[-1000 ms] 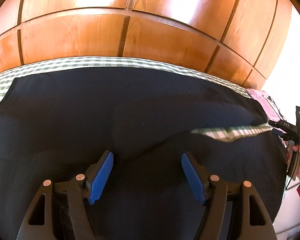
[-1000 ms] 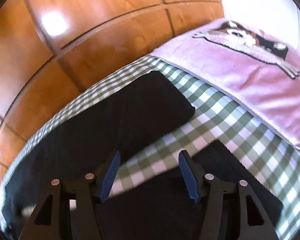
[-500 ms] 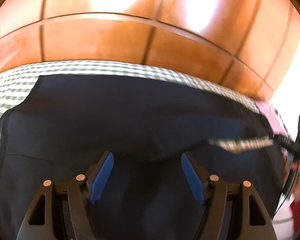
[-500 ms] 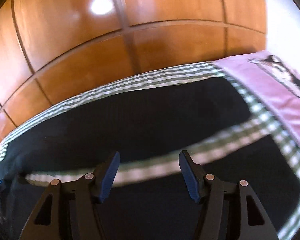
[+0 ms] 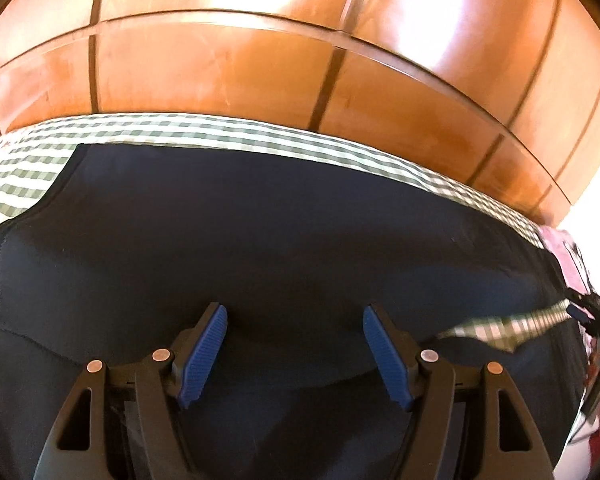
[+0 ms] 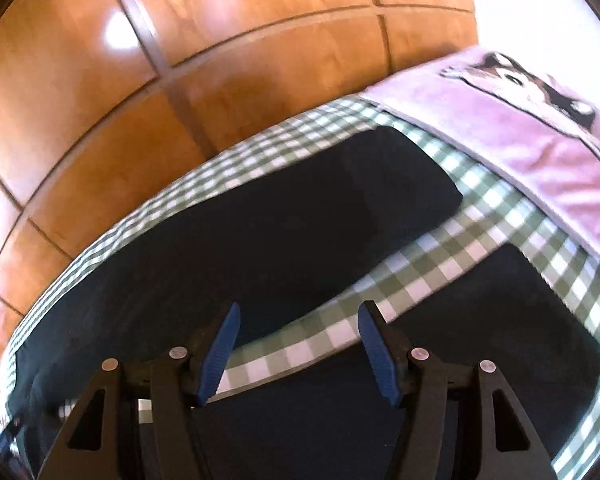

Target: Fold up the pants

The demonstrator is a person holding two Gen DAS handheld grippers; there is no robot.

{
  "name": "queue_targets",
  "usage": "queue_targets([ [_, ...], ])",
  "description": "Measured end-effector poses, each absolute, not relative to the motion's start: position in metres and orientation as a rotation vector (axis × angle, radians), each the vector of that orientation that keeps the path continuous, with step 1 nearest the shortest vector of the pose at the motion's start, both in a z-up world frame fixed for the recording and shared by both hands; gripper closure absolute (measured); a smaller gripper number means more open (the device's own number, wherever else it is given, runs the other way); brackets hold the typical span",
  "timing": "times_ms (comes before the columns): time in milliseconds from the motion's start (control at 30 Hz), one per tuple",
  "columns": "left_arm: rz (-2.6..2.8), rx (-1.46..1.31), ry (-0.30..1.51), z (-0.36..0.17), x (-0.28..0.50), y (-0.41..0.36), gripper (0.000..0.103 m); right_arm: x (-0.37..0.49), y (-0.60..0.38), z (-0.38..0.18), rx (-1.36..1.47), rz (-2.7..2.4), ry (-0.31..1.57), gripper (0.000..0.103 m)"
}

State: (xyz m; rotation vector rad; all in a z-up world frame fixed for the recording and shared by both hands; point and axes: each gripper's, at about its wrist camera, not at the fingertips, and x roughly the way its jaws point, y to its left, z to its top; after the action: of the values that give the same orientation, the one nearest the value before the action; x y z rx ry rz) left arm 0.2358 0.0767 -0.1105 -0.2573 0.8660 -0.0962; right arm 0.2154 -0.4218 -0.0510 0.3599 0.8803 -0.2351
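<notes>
I count one pair of dark navy pants (image 5: 284, 240) spread flat on the green-checked sheet (image 6: 452, 256), its two legs splitting toward three o'clock in my right view. My left tool (image 5: 295, 352) and right tool (image 6: 298, 354) both hover over the fabric with jaws apart, gripping nothing. One pink towel (image 6: 540, 148) lies at two o'clock, wooden panelling (image 5: 220, 64) at twelve.
</notes>
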Motion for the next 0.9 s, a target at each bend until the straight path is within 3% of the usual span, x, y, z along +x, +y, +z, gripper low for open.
queue_targets([
  [467,0.093,-0.215,0.903,-0.097,0.306,0.151,0.031,0.269,-0.312,-0.082,0.251,-0.034,0.893,0.039],
  [900,0.294,-0.197,0.895,-0.111,0.368,0.252,0.031,0.274,-0.293,-0.093,0.091,-0.102,0.919,0.033],
])
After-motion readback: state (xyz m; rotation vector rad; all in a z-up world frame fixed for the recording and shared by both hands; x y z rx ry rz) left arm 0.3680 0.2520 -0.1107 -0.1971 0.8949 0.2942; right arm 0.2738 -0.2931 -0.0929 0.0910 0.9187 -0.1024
